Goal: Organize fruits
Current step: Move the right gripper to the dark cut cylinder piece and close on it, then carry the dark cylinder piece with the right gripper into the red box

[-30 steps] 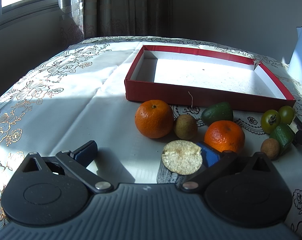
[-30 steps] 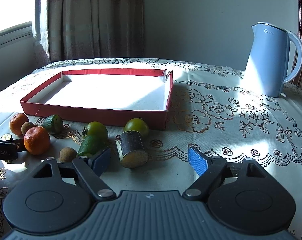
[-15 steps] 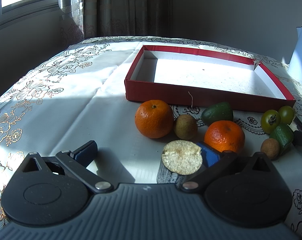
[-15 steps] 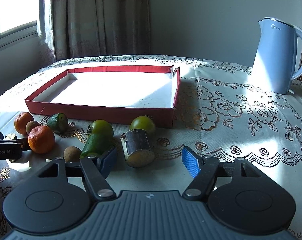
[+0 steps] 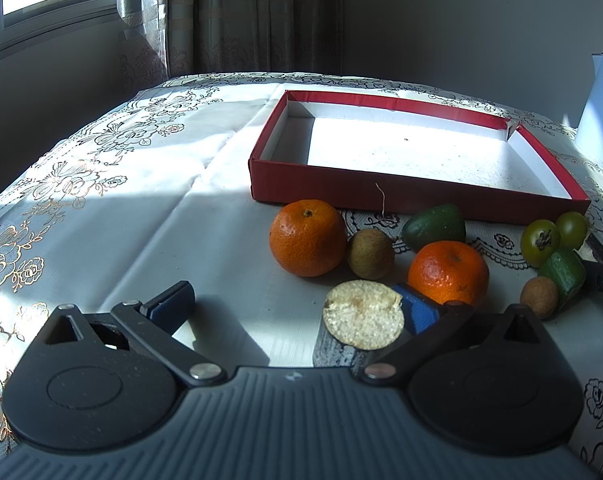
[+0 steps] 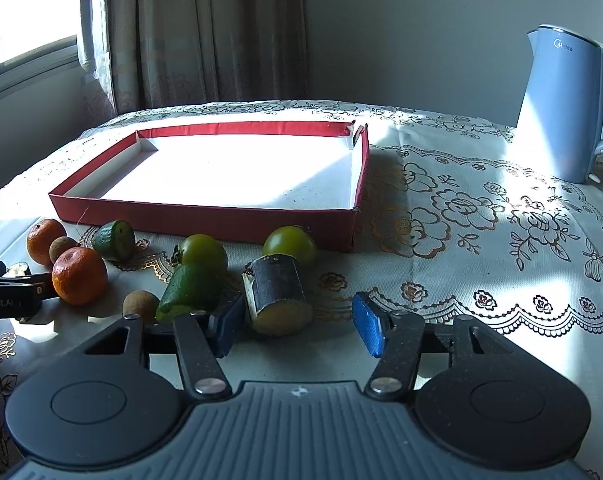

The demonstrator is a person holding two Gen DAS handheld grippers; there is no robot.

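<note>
right gripper (image 6: 297, 326) jaws closing around the dark-skinned cut chunk (image 6: 279, 294), which lies on the tablecloth between the blue pads at twelve o'clock, not yet pinched. best to centre it, the left pad is nearer. left gripper (image 5: 293, 308) gapes wide, its own chunk (image 5: 361, 324) against the right pad, ungripped. red box (image 6: 205, 216) sits empty at eleven o'clock beyond.

Oranges (image 5: 307, 237), green fruits (image 6: 191, 286), cane pieces (image 6: 277, 294) lie before empty red tray (image 6: 205, 216).
</note>
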